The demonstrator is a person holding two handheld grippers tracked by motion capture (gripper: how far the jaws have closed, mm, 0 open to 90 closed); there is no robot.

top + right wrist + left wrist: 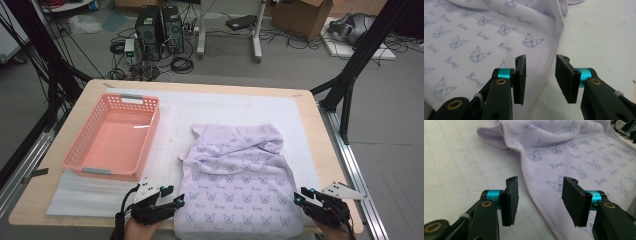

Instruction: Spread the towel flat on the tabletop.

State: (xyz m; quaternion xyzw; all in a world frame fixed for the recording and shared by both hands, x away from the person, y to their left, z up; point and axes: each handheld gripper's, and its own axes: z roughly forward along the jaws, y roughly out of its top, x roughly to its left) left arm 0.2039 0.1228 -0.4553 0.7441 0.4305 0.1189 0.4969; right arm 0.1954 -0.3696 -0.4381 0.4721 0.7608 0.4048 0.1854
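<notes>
A lilac towel (235, 175) printed with small cat faces lies rumpled and partly folded on a white mat (225, 107). My left gripper (174, 196) sits at the towel's near left edge. In the left gripper view its jaws (540, 195) stand open, with the towel's stitched hem (534, 195) running under the gap, untouched by the pads. My right gripper (304, 196) is at the towel's near right edge. In the right gripper view it (541, 75) stands open above the towel's hem (554, 62), and the towel (474, 37) spreads to the left.
A pink plastic basket (75, 160) stands on the left of the mat with nothing in it. The wooden table (320, 140) ends close to both grippers at the front. Black frame posts, cables and boxes stand on the floor beyond.
</notes>
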